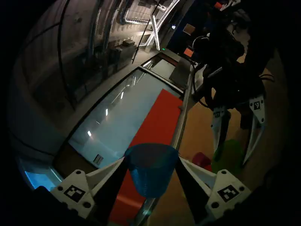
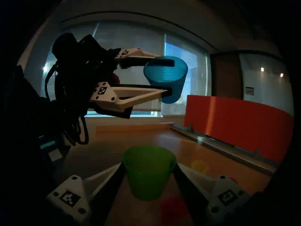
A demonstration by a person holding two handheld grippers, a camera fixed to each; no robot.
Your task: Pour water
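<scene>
1. My left gripper (image 1: 151,162) is pinching a blue cup (image 1: 151,175), with one finger pressed on each side of its wall
2. My right gripper (image 2: 149,167) is clamped on a green cup (image 2: 149,177), both fingers against its sides; the cup is upright and low over the wooden table (image 2: 113,145), and I cannot tell whether it rests on it
3. In the right gripper view the blue cup hangs in the air, mouth up, higher than the green cup and well apart from it
4. A small red round thing (image 2: 174,207) lies on the table just beside the green cup
5. An orange-red panel (image 2: 240,120) stands along the table's edge
6. The light is dim, and I cannot tell whether either cup holds water
</scene>
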